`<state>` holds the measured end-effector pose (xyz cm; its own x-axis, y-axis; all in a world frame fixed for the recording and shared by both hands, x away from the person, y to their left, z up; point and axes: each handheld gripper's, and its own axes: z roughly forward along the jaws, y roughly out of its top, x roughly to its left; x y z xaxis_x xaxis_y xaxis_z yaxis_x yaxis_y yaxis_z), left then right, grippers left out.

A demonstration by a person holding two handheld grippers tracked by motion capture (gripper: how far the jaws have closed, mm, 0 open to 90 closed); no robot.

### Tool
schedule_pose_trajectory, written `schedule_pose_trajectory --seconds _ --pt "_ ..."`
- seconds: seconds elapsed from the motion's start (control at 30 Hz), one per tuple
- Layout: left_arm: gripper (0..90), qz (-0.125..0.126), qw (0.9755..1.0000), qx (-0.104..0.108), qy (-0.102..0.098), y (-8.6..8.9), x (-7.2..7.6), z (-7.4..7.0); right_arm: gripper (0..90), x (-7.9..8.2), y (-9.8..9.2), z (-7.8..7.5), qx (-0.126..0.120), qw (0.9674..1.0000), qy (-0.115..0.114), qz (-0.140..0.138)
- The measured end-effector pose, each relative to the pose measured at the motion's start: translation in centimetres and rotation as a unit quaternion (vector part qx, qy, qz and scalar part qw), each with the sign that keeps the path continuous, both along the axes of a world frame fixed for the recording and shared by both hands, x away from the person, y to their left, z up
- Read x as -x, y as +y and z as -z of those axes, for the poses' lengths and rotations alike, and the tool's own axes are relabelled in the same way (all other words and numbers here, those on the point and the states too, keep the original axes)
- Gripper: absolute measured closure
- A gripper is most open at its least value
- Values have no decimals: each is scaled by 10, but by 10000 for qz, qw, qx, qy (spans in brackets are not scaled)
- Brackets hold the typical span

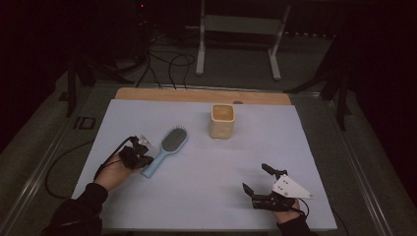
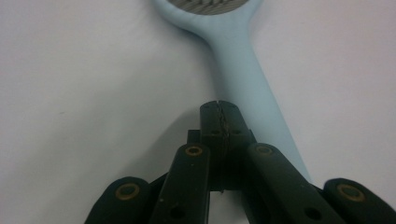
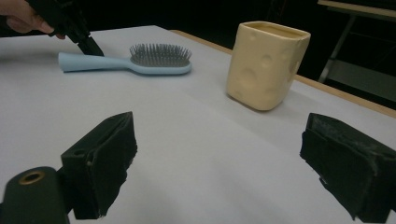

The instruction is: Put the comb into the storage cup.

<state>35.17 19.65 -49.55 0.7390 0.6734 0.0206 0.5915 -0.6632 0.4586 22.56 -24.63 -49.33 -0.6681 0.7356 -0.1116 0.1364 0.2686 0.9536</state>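
The pale blue hairbrush (image 1: 168,147) lies flat on the white worktop (image 1: 206,196), left of centre in the high view, bristles up. The left gripper (image 2: 220,112) has its fingers pressed together, empty, just beside the handle. At lower right, the right gripper (image 1: 255,178) rests with fingers wide apart — a yellow cup (image 3: 267,64) stands beyond.

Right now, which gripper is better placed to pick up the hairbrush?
Left. The left gripper sits shut right beside the hairbrush handle, so it likely only needs to open. The right gripper, jaws open, is far across the table, nearer the yellow cup.
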Motion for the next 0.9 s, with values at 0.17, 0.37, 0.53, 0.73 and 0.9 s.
schedule_pose_trajectory --seconds 0.17,0.37,0.53,0.73,0.9 --pt "900 131 9999 -7 103 -7 3 -1 101 0 0 0 27 10000 22 -14" --pt "900 160 9998 -112 45 -12 5 -2 101 -1 0 0 26 10000 20 -1" --pt "899 41 10000 -55 71 -7 4 -2 101 -1 -1 0 29 10000 14 7" --pt "898 -357 9993 52 114 2 3 -7 101 -1 0 1 28 10000 48 12" --pt "898 -572 9983 50 29 5 4 -17 101 -2 0 1 28 10000 53 19"
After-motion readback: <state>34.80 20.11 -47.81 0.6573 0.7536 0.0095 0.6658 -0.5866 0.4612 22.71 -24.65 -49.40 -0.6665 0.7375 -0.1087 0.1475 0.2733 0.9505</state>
